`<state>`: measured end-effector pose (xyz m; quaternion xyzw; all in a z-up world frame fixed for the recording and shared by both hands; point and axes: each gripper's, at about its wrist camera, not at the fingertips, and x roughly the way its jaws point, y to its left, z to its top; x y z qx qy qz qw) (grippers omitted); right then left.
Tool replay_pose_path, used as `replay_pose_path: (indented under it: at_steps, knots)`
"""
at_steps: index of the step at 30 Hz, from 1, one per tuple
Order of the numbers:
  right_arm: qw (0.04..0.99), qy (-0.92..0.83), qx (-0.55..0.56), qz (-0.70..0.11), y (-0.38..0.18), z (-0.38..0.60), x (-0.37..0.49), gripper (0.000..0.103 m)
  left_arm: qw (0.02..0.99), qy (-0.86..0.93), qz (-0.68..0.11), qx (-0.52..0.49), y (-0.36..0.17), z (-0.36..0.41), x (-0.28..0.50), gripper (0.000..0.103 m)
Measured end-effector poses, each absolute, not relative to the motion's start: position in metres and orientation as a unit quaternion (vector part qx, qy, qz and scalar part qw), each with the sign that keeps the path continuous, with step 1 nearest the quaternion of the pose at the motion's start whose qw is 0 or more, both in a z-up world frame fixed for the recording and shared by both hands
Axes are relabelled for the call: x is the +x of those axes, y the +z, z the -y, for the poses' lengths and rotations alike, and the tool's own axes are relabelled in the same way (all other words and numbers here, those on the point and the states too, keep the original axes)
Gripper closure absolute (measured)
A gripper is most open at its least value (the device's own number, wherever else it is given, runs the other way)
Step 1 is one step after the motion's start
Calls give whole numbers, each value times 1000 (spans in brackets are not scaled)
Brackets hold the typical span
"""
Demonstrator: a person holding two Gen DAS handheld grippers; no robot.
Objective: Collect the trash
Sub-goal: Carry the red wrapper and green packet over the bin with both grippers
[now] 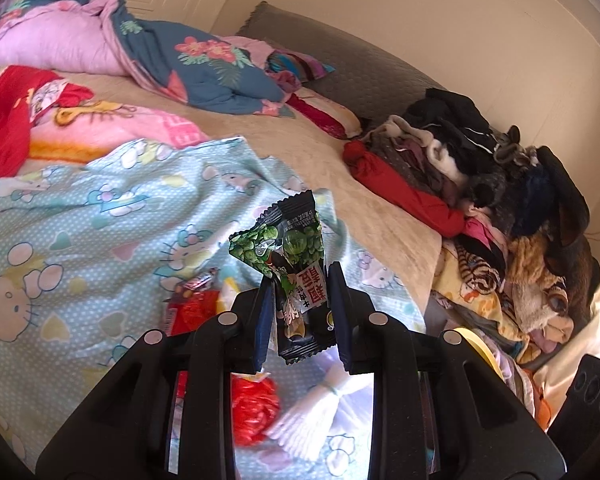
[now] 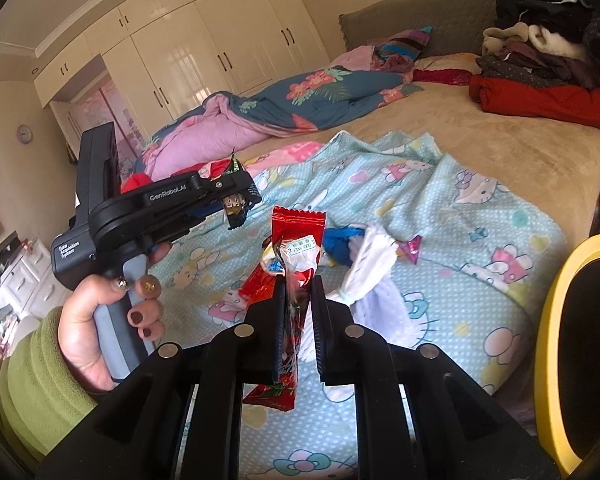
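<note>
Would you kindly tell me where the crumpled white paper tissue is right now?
In the right wrist view, the crumpled white paper tissue lies on the light-blue cartoon-print sheet, just right of the right gripper, beside a blue wrapper.

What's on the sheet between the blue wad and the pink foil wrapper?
A white cloth bundle lies between the blue wad and pink wrapper, shown in the right wrist view.

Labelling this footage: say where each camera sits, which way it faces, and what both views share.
Left wrist: on the left gripper, facing across the bed toward the clothes pile; its fingers grip a green snack wrapper.
Right wrist: on the right gripper, facing the wardrobe; shows the left hand.
Shared: cartoon sheet, white tissue.
</note>
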<state>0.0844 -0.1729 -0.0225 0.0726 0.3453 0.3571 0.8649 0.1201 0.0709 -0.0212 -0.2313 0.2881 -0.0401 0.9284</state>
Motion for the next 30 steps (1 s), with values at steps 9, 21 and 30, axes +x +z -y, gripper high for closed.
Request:
replay_pose_path:
  at_steps: [9, 21, 30]
  knots:
    - [876, 342, 89, -329, -14, 198, 89, 91, 936, -57, -277, -209, -8, -44, 115, 83]
    - [887, 320, 110, -315, -6, 229, 93, 91, 939, -77, -278, -187, 0, -13, 110, 83]
    - [896, 297, 126, -304, -1, 255, 98, 91, 938, -101, -282, -175, 2, 12, 107, 83]
